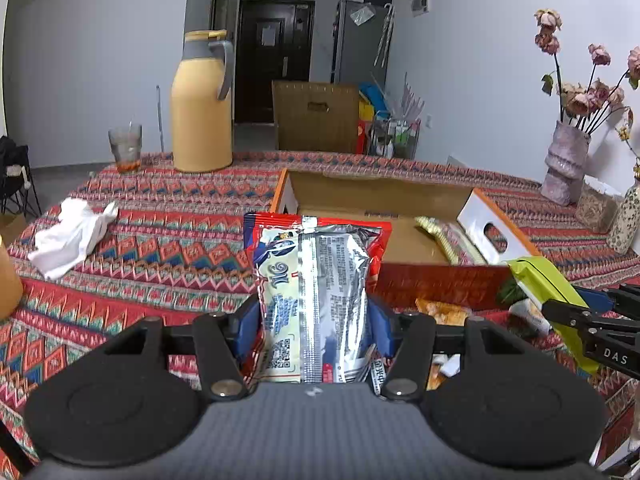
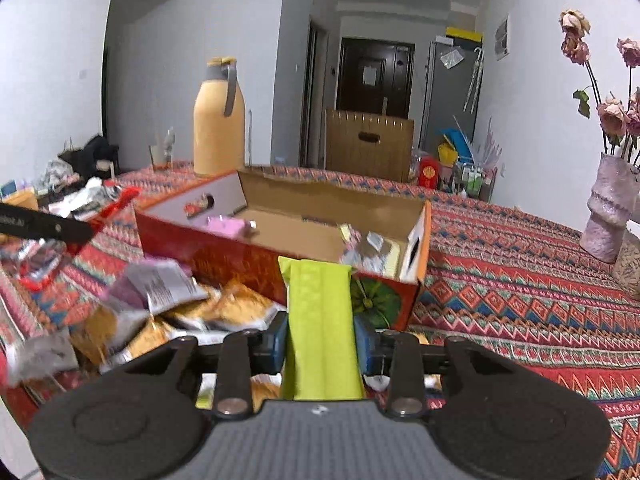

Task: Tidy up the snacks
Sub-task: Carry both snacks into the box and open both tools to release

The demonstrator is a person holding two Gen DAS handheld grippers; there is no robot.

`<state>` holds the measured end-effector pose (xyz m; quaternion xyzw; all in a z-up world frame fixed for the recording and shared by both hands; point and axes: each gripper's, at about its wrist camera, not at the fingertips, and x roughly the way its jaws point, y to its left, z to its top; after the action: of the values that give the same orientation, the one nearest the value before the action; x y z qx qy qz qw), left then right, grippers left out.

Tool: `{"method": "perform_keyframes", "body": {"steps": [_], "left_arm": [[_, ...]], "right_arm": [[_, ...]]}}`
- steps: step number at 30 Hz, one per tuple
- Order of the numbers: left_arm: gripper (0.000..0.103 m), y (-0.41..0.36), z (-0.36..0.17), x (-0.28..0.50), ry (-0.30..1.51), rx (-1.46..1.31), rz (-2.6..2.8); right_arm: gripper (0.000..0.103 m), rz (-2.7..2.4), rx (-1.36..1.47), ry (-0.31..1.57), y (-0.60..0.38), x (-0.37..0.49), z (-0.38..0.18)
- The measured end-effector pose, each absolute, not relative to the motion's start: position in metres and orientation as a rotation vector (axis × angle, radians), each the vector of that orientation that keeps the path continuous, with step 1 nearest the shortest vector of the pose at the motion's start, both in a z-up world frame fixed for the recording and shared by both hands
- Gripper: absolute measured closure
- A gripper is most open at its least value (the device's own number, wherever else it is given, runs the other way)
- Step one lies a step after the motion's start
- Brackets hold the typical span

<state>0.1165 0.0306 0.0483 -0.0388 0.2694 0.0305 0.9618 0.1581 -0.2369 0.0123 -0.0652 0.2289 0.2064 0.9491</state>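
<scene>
Two grippers are each carrying one snack packet above the patterned tablecloth (image 1: 168,216). The left gripper (image 1: 314,320) is clamping a silver and white foil snack bag (image 1: 316,280) between its blue pads, with the bag standing upright and its back seam facing the camera; a red packet edge is showing behind it. The right gripper (image 2: 320,336) is pinching a lime-green snack packet (image 2: 318,320) narrowly between its fingers, the packet pointing forward toward the near wall of the open red cardboard box (image 2: 224,256). That box is resting on the table ahead of both grippers and is already holding a few small wrapped items on its floor. A loose pile of snack packets (image 2: 172,308) is lying just beside the box's near wall, below and left of the right gripper. A yellow thermos jug (image 1: 202,108) and a drinking glass (image 1: 125,148) are standing beyond the box.
</scene>
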Motion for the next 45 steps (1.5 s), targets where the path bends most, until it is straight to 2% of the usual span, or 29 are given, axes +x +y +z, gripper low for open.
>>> {"method": "perform_keyframes", "body": {"steps": [22, 33, 45], "left_arm": [[0.047, 0.012, 0.088, 0.214, 0.467, -0.043, 0.050], [0.047, 0.019, 0.068, 0.275, 0.506, -0.069, 0.066], [0.047, 0.031, 0.037, 0.295, 0.538, -0.100, 0.085]], "right_arm": [[0.070, 0.393, -0.070, 0.356, -0.203, 0.246, 0.061], [0.070, 0.347, -0.035, 0.402, -0.192, 0.310, 0.034], [0.070, 0.333, -0.015, 0.425, -0.193, 0.328, 0.006]]}}
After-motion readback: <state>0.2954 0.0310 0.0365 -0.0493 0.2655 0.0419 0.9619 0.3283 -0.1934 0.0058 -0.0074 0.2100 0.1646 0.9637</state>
